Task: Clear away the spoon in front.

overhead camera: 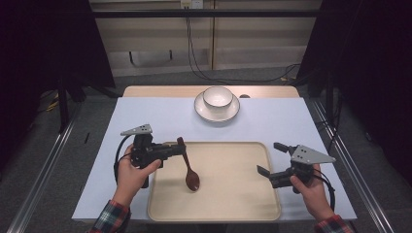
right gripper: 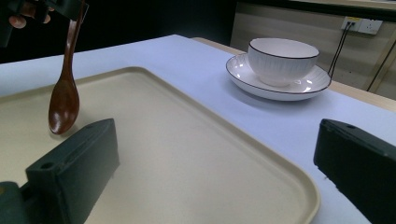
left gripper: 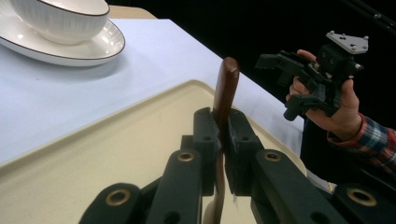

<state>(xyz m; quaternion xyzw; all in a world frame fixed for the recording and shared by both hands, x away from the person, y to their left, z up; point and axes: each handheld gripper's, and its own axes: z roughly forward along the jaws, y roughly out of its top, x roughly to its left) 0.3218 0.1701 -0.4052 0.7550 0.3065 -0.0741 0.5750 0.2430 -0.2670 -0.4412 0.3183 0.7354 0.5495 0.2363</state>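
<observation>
While my left tongs (overhead camera: 180,151) clamp the handle of the dark brown wooden spoon (overhead camera: 189,171), its bowl hanging over the beige rectangular plastic tray (overhead camera: 233,194), my right tongs (overhead camera: 270,158) gape wide, holding nothing.

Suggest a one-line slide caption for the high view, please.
Left gripper holds a brown spoon above the beige tray; right gripper waits open.

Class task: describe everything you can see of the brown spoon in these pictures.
The spoon looks like dark brown, glossy wood, with a slim handle and an oval bowl. The left hand-held gripper is shut on its handle, whose rounded end pokes out above the jaws. It hangs bowl down over the beige tray; whether the bowl touches the tray is unclear.
</observation>
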